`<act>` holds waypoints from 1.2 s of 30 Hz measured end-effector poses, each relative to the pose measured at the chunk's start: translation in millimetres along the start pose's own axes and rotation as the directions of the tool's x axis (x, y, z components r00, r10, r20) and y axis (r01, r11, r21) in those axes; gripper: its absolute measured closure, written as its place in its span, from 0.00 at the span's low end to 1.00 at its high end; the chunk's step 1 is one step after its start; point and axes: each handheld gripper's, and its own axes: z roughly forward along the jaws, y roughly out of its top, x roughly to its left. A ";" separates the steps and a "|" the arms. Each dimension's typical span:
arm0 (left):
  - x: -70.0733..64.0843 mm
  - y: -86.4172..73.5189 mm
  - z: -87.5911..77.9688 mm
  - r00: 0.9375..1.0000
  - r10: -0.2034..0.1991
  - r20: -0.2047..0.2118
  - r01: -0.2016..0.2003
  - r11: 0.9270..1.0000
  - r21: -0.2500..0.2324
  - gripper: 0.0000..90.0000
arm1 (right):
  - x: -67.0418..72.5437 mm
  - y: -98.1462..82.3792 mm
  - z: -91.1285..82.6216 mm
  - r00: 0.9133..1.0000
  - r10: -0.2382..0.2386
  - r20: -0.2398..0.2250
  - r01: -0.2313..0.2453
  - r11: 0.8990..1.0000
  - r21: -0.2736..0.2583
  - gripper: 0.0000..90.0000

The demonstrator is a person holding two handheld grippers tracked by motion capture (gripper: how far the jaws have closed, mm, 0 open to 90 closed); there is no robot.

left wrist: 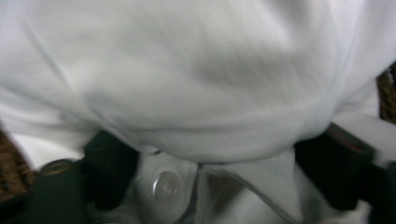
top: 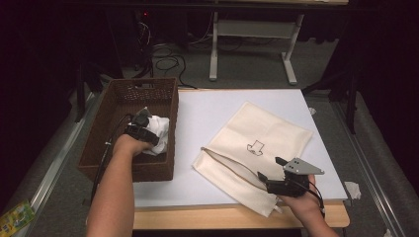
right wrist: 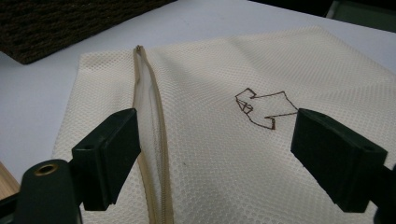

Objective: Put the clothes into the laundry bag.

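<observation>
Two hand-held grippers were at work over the white worktop [top: 207, 113]. The left hand-held gripper [top: 143, 120] reached down into the brown wicker basket [top: 106, 111] at the worktop's left edge, its jaws set on either side of a bunched white garment [top: 159, 132] lying in the basket; in the left gripper view a fold of the cloth [left wrist: 196, 93] bulged between the jaws above a pale button [left wrist: 166, 186], and I could not tell whether the pads pressed on it. The right hand-held gripper [top: 269, 168] hovered with its jaws spread apart over the near edge of a cream mesh bag [top: 267, 131], whose zip [right wrist: 152, 121] lay partly open beside an embroidered shirt outline [right wrist: 264, 108].
</observation>
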 end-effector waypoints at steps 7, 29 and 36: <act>2.8 -1.2 -3.9 1.000 -0.011 -0.004 0.011 1.000 -0.020 0.48 | -0.2 -0.1 -0.9 1.000 0.005 0.002 -0.005 1.000 0.000 0.19; 8.7 0.4 -35.6 0.999 -0.032 -0.011 0.028 0.961 -0.276 0.75 | -3.1 0.2 -3.9 1.000 0.015 0.009 -0.015 1.000 -0.014 0.19; 13.2 -7.8 -56.5 0.996 -0.084 -0.022 0.064 0.883 -0.464 0.75 | -2.4 0.3 -3.7 1.000 0.013 0.006 -0.013 1.000 -0.012 0.19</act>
